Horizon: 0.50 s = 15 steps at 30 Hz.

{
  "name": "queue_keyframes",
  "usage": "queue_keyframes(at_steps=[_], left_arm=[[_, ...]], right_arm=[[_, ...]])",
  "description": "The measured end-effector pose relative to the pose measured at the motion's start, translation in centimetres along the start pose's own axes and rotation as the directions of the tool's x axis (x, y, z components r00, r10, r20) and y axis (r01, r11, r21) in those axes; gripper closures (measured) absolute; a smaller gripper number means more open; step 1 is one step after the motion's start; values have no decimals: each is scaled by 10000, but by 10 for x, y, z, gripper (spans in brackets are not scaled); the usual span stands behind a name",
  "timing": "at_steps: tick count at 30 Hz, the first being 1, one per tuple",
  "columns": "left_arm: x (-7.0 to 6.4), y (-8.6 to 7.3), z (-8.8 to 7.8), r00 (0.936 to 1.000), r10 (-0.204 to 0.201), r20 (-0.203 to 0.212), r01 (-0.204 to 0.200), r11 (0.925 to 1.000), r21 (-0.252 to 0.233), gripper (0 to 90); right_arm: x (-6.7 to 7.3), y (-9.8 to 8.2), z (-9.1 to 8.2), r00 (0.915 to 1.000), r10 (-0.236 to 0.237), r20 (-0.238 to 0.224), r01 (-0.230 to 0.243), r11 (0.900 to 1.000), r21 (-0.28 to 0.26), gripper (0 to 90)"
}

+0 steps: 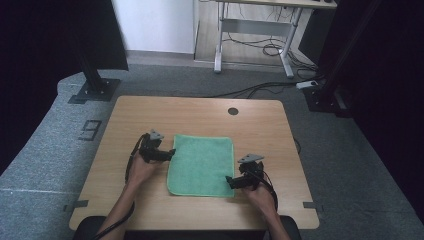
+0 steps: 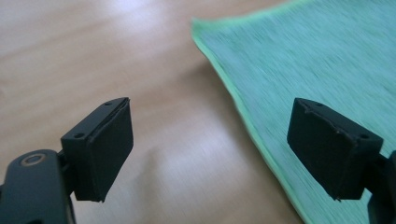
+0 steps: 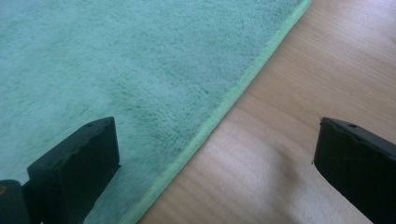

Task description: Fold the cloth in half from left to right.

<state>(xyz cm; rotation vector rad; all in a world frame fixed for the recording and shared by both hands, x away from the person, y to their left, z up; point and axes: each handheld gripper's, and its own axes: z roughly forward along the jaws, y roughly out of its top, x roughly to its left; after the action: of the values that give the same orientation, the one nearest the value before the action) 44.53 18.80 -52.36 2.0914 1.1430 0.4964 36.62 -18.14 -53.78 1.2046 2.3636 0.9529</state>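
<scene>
Straddling opposite hems of the flat green towel [image 1: 201, 165], left gripper [image 1: 169, 154] and right gripper [image 1: 231, 182] gape wide, empty; seemingly poised to pinch.

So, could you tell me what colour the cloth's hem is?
Light green hem, clearest in the right gripper view.

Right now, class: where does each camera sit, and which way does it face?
High view: above the person's side, looking forward and down on the table; forearms, left gripper, right gripper.
Left gripper view: rides the left gripper, open jaws straddling the green cloth edge.
Right gripper view: rides the right gripper, open, likewise.
All share the cloth.
</scene>
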Motion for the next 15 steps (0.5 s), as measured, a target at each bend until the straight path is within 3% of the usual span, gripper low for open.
queue_keyframes(at_steps=[4, 15], left_arm=[[7, 15, 16, 9994, 77, -341, -73, 9999, 96, 145], [21, 28, 38, 9966, -231, -785, 237, 9997, 68, 145]], right_arm=[[2, -7, -6, 9999, 41, -157, -40, 10000, 63, 5], [15, -20, -13, 9992, -268, -310, 278, 9991, 335, 10]])
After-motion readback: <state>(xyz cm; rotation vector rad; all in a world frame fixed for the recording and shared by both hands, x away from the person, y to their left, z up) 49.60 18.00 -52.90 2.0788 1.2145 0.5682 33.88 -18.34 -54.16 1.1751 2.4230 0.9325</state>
